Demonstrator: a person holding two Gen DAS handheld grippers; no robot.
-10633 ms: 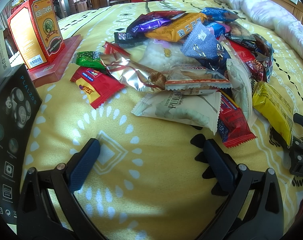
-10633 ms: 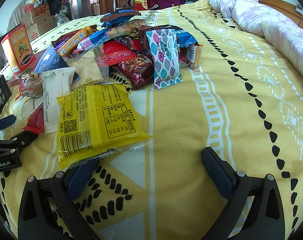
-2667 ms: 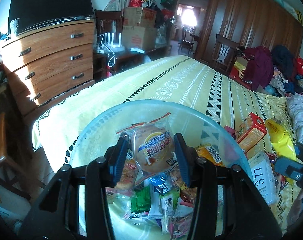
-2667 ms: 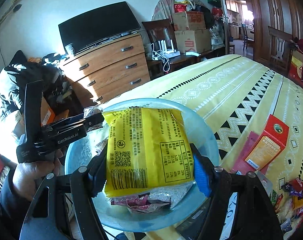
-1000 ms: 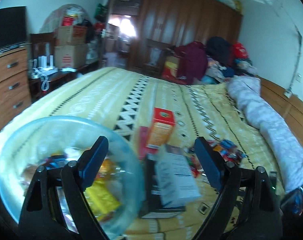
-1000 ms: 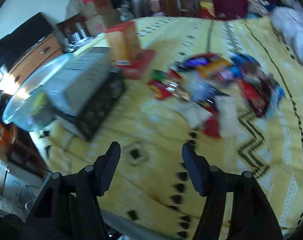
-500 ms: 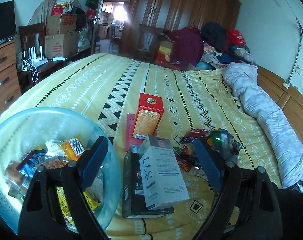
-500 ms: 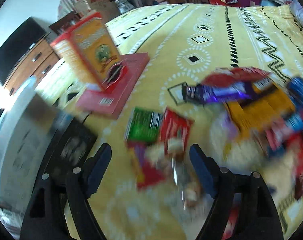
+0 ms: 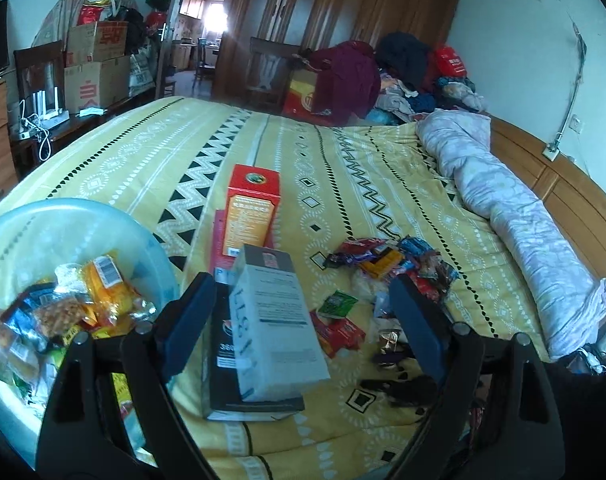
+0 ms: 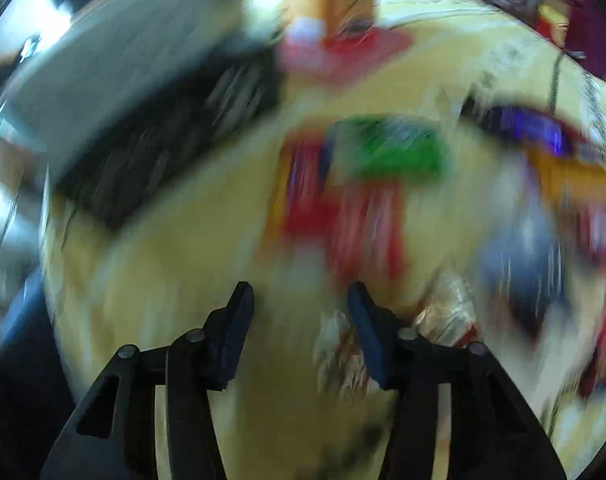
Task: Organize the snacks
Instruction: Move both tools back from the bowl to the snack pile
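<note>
My left gripper (image 9: pixel 299 304) hangs wide and empty above the bed (image 9: pixel 151 148), bowl (image 9: pixel 75 220) of snacks at its left, loose snack pile (image 9: pixel 387 268) ahead right. My right gripper (image 10: pixel 301 300), jaws just closing, nothing between them, points down over blurred red packets (image 10: pixel 343 216).

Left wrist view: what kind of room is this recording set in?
Most likely a lived-in bedroom: a bed with a yellow patterned cover, a rolled quilt along its side, and a wooden wardrobe behind.
</note>
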